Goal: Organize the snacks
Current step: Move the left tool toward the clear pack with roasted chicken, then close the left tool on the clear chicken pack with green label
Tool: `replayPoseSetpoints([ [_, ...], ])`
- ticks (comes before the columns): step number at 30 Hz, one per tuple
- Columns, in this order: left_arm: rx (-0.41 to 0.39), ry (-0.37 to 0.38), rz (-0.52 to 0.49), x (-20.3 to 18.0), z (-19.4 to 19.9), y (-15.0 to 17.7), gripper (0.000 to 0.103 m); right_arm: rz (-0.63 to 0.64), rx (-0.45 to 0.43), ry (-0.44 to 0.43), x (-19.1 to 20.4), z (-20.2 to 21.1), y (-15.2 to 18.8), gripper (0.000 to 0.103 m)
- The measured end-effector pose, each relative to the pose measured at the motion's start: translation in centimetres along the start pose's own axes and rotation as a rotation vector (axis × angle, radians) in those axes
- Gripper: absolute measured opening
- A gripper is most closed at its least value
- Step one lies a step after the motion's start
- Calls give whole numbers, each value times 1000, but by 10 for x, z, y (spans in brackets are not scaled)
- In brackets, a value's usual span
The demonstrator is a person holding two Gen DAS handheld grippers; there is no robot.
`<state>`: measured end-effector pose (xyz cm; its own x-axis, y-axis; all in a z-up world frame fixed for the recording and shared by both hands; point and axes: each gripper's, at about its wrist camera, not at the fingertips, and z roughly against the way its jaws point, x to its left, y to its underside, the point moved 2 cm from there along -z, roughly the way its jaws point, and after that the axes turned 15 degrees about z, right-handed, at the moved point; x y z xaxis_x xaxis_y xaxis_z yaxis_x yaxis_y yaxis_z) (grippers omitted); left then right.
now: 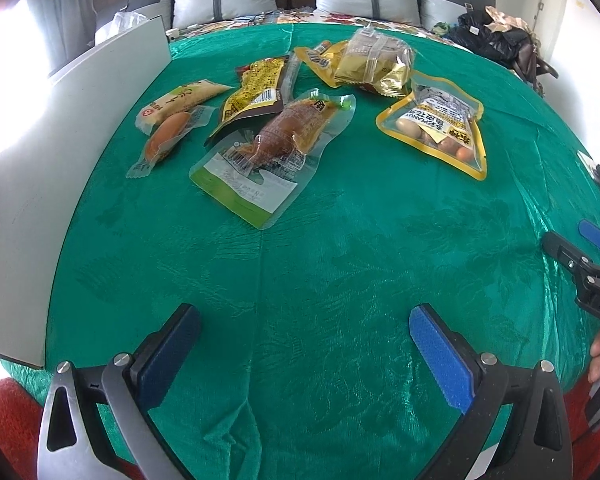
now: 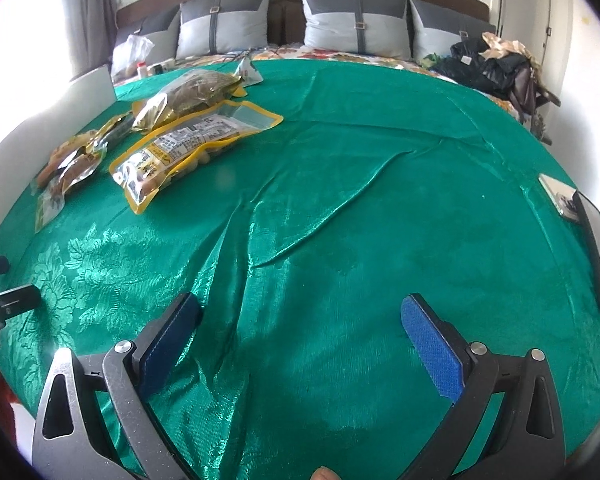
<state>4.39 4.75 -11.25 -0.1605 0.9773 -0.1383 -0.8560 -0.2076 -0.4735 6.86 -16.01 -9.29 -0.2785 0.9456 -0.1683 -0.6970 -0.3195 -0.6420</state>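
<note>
Both grippers are hanging over a green cloth (image 1: 340, 260) with nothing between their fingers. In the left wrist view, the left gripper (image 1: 304, 344) is sitting at the bottom of the frame with its blue pads spread wide apart over bare cloth. The right gripper (image 2: 300, 332), at the bottom of the right wrist view, is likewise standing wide open and holding nothing.

The snacks are lying in a loose cluster in the upper middle of the left wrist view. A drumstick pack (image 1: 272, 152) is sitting nearest the centre, tilted, with its upper end overlapping a yellow and brown packet (image 1: 256, 88). To the left, a small bun (image 1: 168, 136) in clear wrap is lying against a cream packet (image 1: 180, 100). To the right, a yellow-edged peanut bag (image 1: 440, 128) is lying apart from the drumstick pack, and a gold foil bag (image 1: 376, 60) is resting above it.

A white board (image 1: 60, 160) is standing along the left edge of the cloth. Grey pillows (image 2: 224, 20) are lining the top of the frame.
</note>
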Motion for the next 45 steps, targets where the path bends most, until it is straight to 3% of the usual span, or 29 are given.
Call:
replayPoseSetpoints([
  [5, 80, 30, -26, 2, 0, -12, 103, 1, -1, 1, 0, 0, 0, 102],
  [8, 60, 67, -47, 0, 2, -43, 103, 1, -2, 1, -1, 0, 0, 102],
  [12, 37, 30, -119, -5, -12, -87, 103, 1, -2, 1, 0, 0, 0, 102],
  [17, 122, 82, -52, 3, -47, -120, 103, 2, -2, 1, 0, 0, 0, 102],
  [19, 160, 124, -21, 4, -55, -121, 102, 2, -1, 1, 0, 0, 0, 102],
  [20, 144, 128, -27, 2, -52, -120, 101, 2, -1, 1, 0, 0, 0, 102],
  [22, 138, 167, -44, -3, -47, -110, 92, 3, -2, 1, 0, 0, 0, 102],
  [24, 123, 147, -74, -7, -38, -99, 69, 2, -2, 1, 0, 0, 0, 102],
  [25, 123, 147, -82, -9, -32, -92, 65, 3, -2, 1, 0, 0, 0, 102],
  [28, 145, 192, -61, -7, -21, -77, 65, 3, -2, 1, 0, 0, 0, 102],
  [31, 147, 184, -67, -5, -16, -71, 67, 3, -2, 1, 0, 0, 0, 102],
  [34, 147, 176, -57, -7, -18, -79, 81, 3, -1, 1, 0, 0, 0, 102],
  [40, 140, 140, -44, -31, -42, -100, 83, 4, -1, 1, 0, 1, 1, 102],
  [41, 138, 137, -40, -33, -44, -103, 82, 4, -1, 1, 0, 1, 1, 102],
  [44, 125, 121, -40, -36, -41, -103, 60, 5, -2, 1, 0, 1, 0, 102],
  [45, 136, 132, -48, -35, -39, -100, 60, 5, -1, 1, 0, 1, 0, 102],
])
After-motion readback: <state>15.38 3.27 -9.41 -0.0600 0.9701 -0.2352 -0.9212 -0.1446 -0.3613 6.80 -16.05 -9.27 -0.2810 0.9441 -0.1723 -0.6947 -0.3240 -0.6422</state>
